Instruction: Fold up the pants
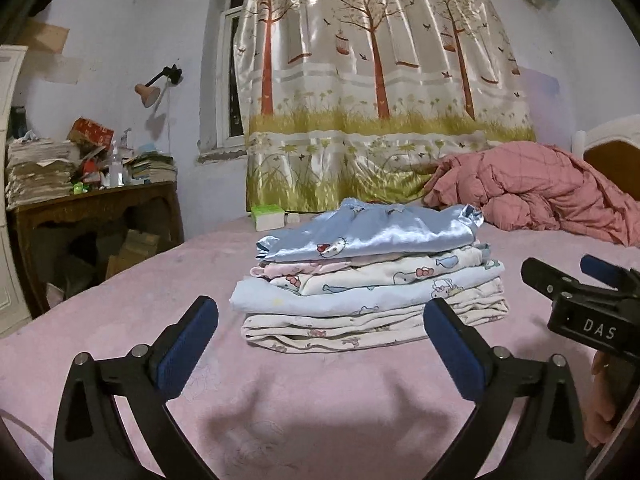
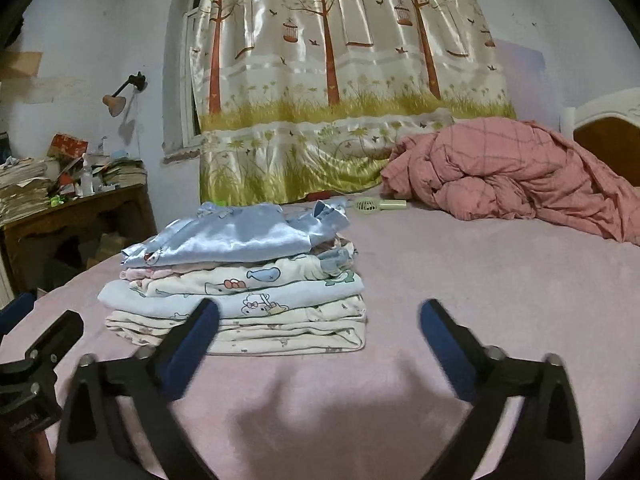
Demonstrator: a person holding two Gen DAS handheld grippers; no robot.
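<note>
Both wrist views looked across a pink bed sheet (image 1: 120, 320) toward a stack of folded pants (image 1: 368, 280) that lay on the bed, ahead of the two grippers. The uppermost garment was a shiny blue satin piece (image 1: 360, 232) with cartoon prints; beneath it lay a pink layer, white and pale blue printed layers, and a cream piece at the base. In the left wrist view the stack sat centred between the fingers; in the right wrist view it sat left of centre, and the left finger of that gripper overlapped the lower layers in the picture, though contact could not be judged.

The left gripper (image 1: 320, 312) hovered low over the sheet with its blue-padded fingers spread wide and nothing between them. The right gripper (image 2: 319, 314) was likewise spread wide and held nothing; its black body also showed at the right edge of the left wrist view.

Behind the stack, a crumpled pink quilt (image 2: 512, 172) lay toward the headboard on the right. A tree-printed curtain (image 1: 372, 80) covered the window, a small green-and-white box (image 1: 269, 216) sat on the far edge of the bed, and a cluttered wooden desk (image 1: 92, 204) stood at left.
</note>
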